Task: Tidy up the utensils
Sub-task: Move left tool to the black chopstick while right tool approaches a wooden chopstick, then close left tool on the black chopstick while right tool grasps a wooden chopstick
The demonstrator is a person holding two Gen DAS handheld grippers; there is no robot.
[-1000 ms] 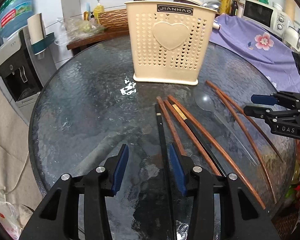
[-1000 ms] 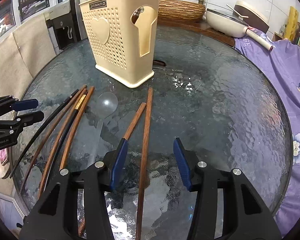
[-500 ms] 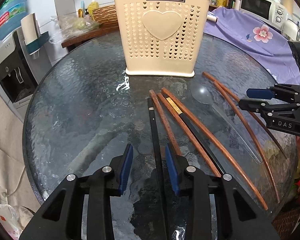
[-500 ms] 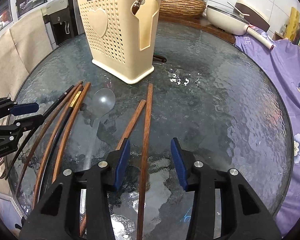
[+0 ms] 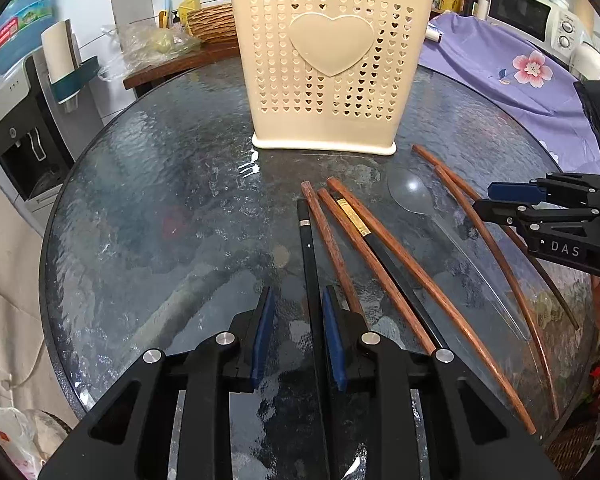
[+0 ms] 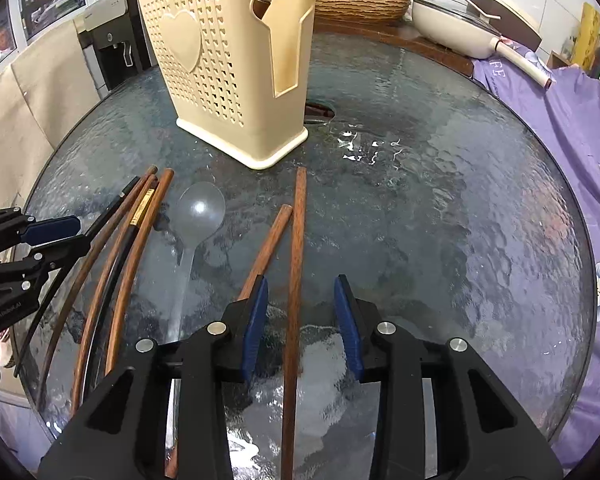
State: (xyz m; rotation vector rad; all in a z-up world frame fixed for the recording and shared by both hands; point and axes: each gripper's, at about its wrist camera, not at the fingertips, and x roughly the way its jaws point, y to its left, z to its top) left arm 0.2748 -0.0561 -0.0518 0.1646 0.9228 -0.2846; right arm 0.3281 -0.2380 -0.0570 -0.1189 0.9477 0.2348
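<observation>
Both grippers low over the round glass table (image 5: 148, 184), each straddling a chopstick.

Left gripper (image 5: 298, 340): fingers apart, a narrow gap, the black chopstick (image 5: 309, 256) lying between the blue pads, close to the right pad; contact cannot be told. It runs toward 12 o'clock, tip short of the cream utensil holder (image 5: 324, 72).

Right gripper (image 6: 300, 320): fingers wider apart, a brown wooden chopstick (image 6: 296, 264) lying between them, nearer the left pad, not gripped. A shorter-looking brown chopstick (image 6: 266, 254) slants under the left finger at 11 o'clock.

Nothing lifted yet. More brown and dark chopsticks fan out between the two grippers, with a clear plastic spoon (image 6: 196, 220) among them. Holder stands upright at 12 o'clock in the left view, 11 in the right.

Step in hand, as judged: the grasp on the first pair. Next calls for pinching shut squarely on one stick each, without catching the neighbour, then lifting, tipping upright and lowering into the holder's open top.
</observation>
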